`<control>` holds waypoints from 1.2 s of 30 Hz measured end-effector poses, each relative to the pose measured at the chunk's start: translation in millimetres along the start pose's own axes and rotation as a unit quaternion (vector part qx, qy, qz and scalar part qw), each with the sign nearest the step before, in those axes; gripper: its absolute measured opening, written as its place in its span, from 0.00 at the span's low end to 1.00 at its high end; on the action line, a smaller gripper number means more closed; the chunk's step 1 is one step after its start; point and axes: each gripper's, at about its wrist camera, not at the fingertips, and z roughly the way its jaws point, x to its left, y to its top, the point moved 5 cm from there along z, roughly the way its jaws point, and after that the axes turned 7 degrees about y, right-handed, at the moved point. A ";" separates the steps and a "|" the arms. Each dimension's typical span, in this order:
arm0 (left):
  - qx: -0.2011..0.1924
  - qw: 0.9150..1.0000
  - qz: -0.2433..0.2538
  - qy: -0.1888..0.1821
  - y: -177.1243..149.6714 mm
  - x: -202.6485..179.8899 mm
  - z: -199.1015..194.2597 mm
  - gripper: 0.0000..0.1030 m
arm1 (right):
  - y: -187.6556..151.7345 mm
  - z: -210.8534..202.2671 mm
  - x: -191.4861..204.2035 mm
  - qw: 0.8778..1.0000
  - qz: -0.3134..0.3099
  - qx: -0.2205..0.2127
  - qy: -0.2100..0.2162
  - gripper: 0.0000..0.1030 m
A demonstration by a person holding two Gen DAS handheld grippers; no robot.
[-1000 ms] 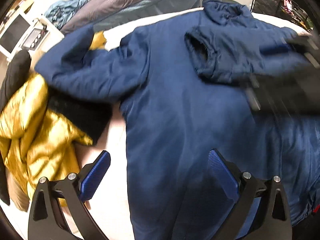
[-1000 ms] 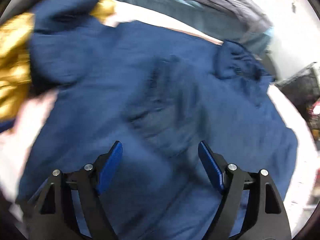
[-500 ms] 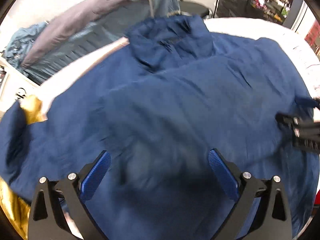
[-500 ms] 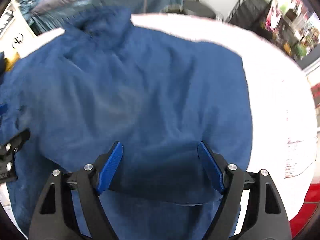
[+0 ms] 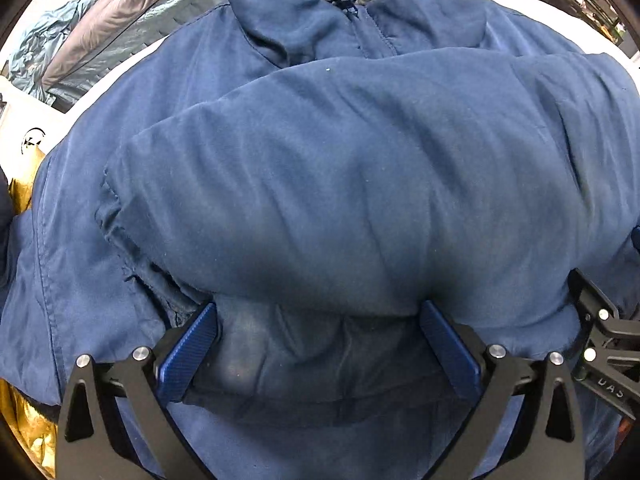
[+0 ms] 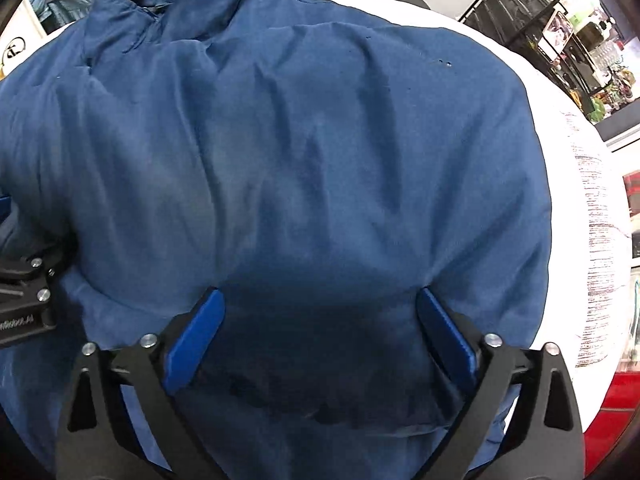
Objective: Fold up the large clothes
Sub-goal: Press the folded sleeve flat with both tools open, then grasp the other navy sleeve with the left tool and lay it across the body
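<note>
Filling almost the whole of both views, the navy padded jacket (image 5: 320, 184) lies spread on a white tabletop (image 6: 560, 128), collar and zipper (image 5: 345, 3) at the far end and one sleeve (image 5: 340, 200) folded crosswise over the chest, its cuff (image 5: 110, 216) ending toward the left side. The left tool (image 5: 318, 340) is low against the jacket with its blue pads spread wide, one on either side of the fabric just below the folded sleeve; nothing is pinched between them. The right tool (image 6: 320, 328) is likewise spread wide over the right half of the jacket (image 6: 300, 160), its pads close to or resting on the dark, shadowed cloth, and whether they press into it cannot be told. Each tool shows at the edge of the other's view: the right tool's black frame (image 5: 604, 344) at the right border of the left view, the left tool's frame (image 6: 24, 296) at the left border of the right view, so the two are side by side near the jacket's lower part. A golden-yellow garment (image 5: 24, 412) peeks out beside the jacket's left edge, grey and teal clothing (image 5: 100, 40) is heaped beyond the collar, and a black wire rack (image 6: 520, 8) stands past the tabletop's far right.
</note>
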 end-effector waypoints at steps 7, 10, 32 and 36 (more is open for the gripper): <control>-0.005 1.000 0.001 0.000 0.5 6.9 -6.0 0.95 | 10.3 5.2 -7.3 1.000 0.005 0.011 -0.003 0.95; -0.023 1.000 0.001 0.005 -14.2 11.7 -26.2 0.94 | 7.7 -16.8 -1.6 1.000 0.008 0.019 0.007 0.95; -0.148 0.942 -0.140 0.268 -11.9 295.9 -109.6 0.84 | -89.4 -91.5 68.2 0.993 -0.016 -0.013 0.115 0.95; -0.120 0.928 -0.291 0.198 -33.3 358.7 -103.0 0.84 | -89.9 -101.7 59.2 0.994 0.010 -0.022 0.109 0.95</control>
